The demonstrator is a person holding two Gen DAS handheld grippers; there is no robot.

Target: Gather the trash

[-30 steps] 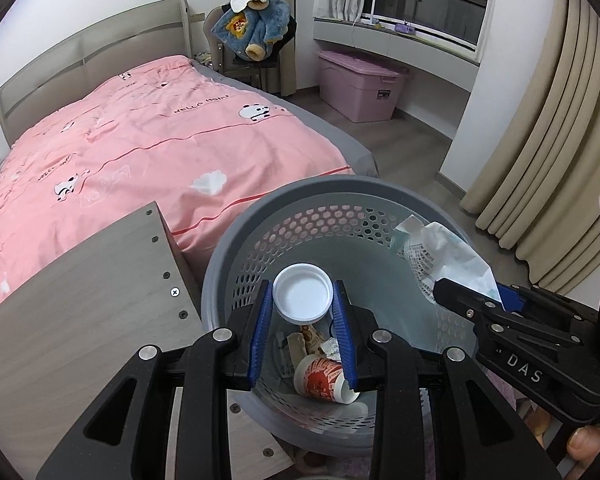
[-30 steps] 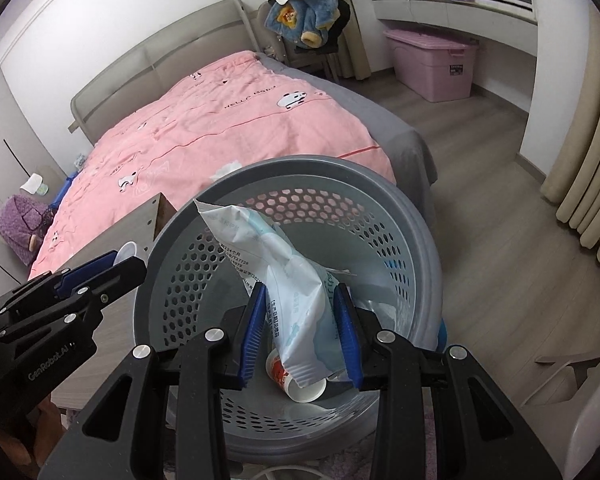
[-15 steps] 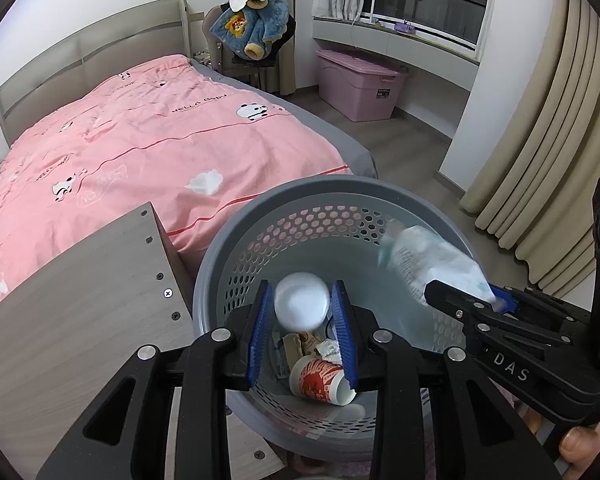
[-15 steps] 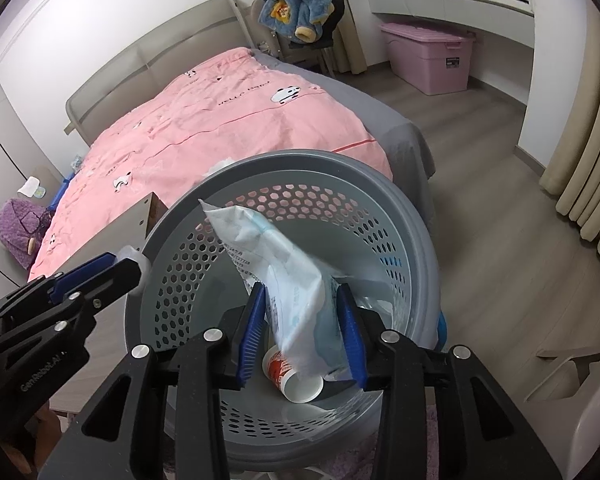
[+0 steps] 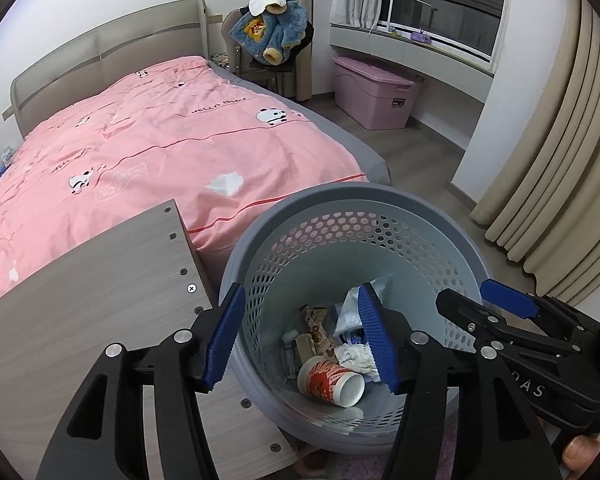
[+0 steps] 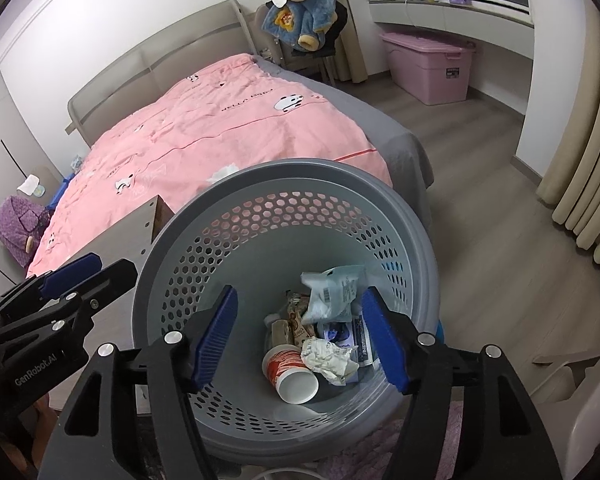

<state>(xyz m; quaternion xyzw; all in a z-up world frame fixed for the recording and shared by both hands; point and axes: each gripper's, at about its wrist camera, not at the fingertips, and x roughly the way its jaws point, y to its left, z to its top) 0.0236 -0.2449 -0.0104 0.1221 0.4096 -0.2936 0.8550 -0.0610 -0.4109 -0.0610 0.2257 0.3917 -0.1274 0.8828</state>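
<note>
grey perforated plastic bin (image 6: pixel 400 216) holds one red-and-white paper cup (image 6: pixel 290 372), one crumpled white paper (image 6: pixel 328 360), one pale blue plastic packet (image 6: pixel 332 292); left gripper (image 5: pixel 302 336) and right gripper (image 6: pixel 302 334) jaws just opened, nothing between.

My right fingertip (image 5: pixel 580 450) is cut off at the frame edge. Wrappers (image 6: pixel 296 320) beneath the tissue packet (image 6: pixel 332 294) stay unreadable.
</note>
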